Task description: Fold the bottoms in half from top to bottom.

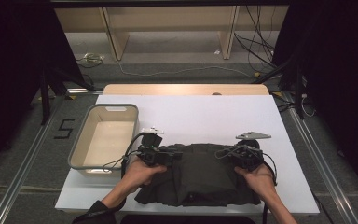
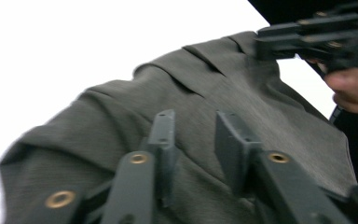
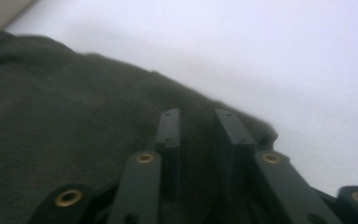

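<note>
two grippers on dark garment, grey bin just left — white table

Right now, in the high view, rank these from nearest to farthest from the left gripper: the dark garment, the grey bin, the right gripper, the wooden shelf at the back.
1. Dark garment: right at the left gripper, under its jaws.
2. Grey bin: just to its left on the white table.
3. Right gripper: across the garment, at its right edge.
4. Wooden shelf: far back, beyond the table.
</note>
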Motion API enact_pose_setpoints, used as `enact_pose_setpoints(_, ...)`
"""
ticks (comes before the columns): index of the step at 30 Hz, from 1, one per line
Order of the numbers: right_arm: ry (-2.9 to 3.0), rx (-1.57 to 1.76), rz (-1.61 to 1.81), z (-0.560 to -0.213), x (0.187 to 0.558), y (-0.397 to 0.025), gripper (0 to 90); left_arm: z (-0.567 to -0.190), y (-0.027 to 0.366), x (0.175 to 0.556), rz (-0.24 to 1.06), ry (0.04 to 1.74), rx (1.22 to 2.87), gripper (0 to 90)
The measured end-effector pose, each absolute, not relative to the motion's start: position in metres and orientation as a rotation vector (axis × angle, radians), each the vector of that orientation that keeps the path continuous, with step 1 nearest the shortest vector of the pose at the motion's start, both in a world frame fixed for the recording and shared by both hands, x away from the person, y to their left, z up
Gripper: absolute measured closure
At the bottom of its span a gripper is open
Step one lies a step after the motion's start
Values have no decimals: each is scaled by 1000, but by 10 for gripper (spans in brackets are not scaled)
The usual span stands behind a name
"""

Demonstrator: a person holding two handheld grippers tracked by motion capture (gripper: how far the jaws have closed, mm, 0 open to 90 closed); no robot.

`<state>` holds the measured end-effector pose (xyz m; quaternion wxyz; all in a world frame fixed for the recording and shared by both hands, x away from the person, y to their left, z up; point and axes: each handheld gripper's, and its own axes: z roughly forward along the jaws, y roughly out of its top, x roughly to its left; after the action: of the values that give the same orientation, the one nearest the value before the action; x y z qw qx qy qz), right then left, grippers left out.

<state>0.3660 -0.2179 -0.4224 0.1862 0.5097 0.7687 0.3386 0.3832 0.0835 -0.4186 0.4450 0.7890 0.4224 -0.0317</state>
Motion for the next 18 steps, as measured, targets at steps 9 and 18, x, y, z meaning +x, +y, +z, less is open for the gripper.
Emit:
enact_pose_setpoints(9, 2211, 1468, 866, -442, 379, -214, 812, -439, 65, 376, -133, 1008, 2080, 888)
enact_pose_setpoints(18, 2244, 1504, 850, -454, 387, -215, 825, -453, 54, 372, -114, 992, 2173, 889)
